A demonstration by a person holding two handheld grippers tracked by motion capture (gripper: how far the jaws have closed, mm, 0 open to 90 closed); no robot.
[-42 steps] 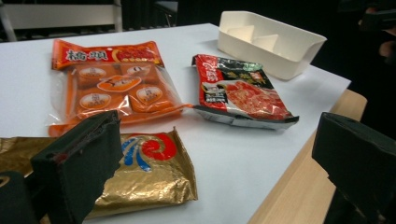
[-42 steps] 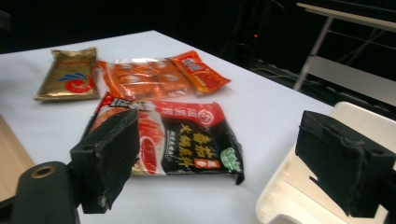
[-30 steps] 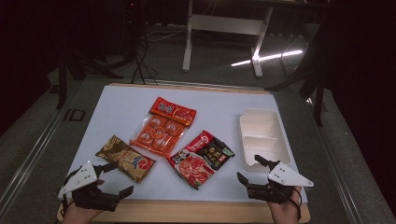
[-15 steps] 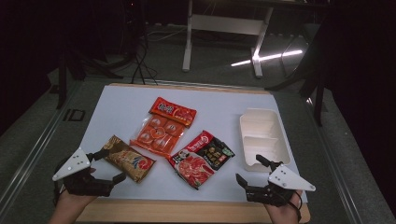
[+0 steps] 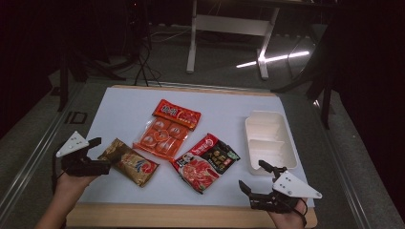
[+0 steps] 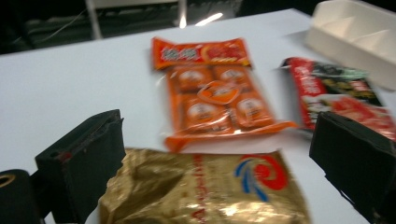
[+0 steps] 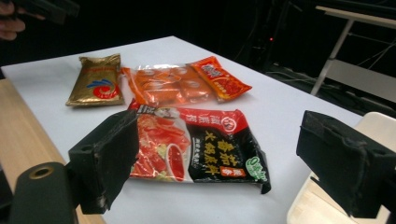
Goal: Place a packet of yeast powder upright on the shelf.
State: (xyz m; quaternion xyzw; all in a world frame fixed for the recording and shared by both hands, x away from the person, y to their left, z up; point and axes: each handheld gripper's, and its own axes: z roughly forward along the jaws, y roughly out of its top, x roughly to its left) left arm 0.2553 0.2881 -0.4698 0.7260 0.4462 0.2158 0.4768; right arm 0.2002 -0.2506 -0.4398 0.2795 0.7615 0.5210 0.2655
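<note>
We judge gold packet (image 6: 205, 191) light, crinkly, probably slippery; pinch near end. Left gripper (image 5: 98, 155) spread, straddling it; right gripper (image 5: 260, 176) spread, empty.

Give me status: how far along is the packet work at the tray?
Nothing done: the white tray holds nothing, and the gold packet, orange packet and red-black packet all lie on the table. In hand: the open left gripper at the gold packet's end. Left: everything; the right gripper hangs open.
</note>
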